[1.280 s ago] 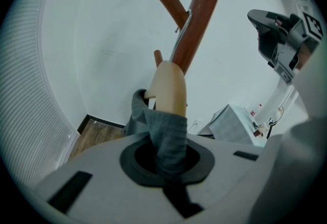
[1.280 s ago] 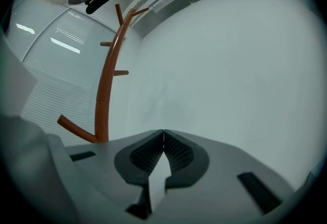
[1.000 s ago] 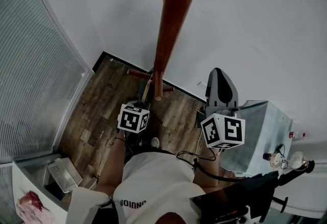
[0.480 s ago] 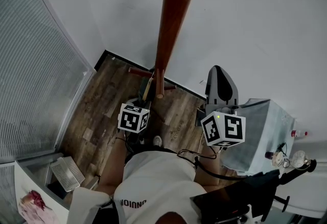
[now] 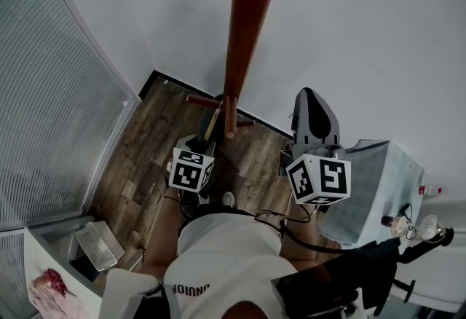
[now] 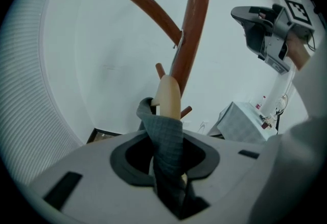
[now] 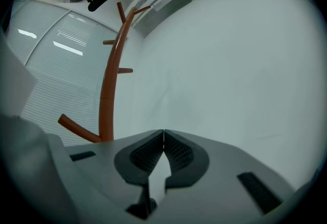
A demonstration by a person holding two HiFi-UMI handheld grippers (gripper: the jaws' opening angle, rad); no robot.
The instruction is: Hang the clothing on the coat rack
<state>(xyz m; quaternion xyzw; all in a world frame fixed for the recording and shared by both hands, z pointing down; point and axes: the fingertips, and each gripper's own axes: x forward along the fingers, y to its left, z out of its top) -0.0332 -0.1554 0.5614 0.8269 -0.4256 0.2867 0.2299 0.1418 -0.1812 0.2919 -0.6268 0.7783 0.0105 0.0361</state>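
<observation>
Starting at the far left, a ribbed panel (image 5: 51,106) closes off the corner, and then comes the left gripper (image 6: 167,149). Its jaws have just been opening. The dark pads stand spread, and the clothing (image 6: 159,123), a grey checked fabric, runs up through the gap between them without either pad pressing on it. The top of the fabric is looped over a pale peg (image 6: 168,96) that juts out in front of the red-brown pole of the coat rack (image 6: 193,34) (in the head view a pale stick with dark fabric by it shows beside the pole).

I read this as the release: the peg, not the gripper, appears to carry the garment, so the hanging looks all but done. What remains is to draw the left gripper back along its own line. The risk is that the cloth, lying inside the open jaws, catches on a pad and is dragged off the peg's tip. How far down the peg the loop sits I cannot tell.

Further right, the right gripper (image 7: 163,133) points level toward the white wall, its jaws pressed together on nothing, well apart from the garment. Beyond it stands a cloth-covered table (image 5: 378,179).
</observation>
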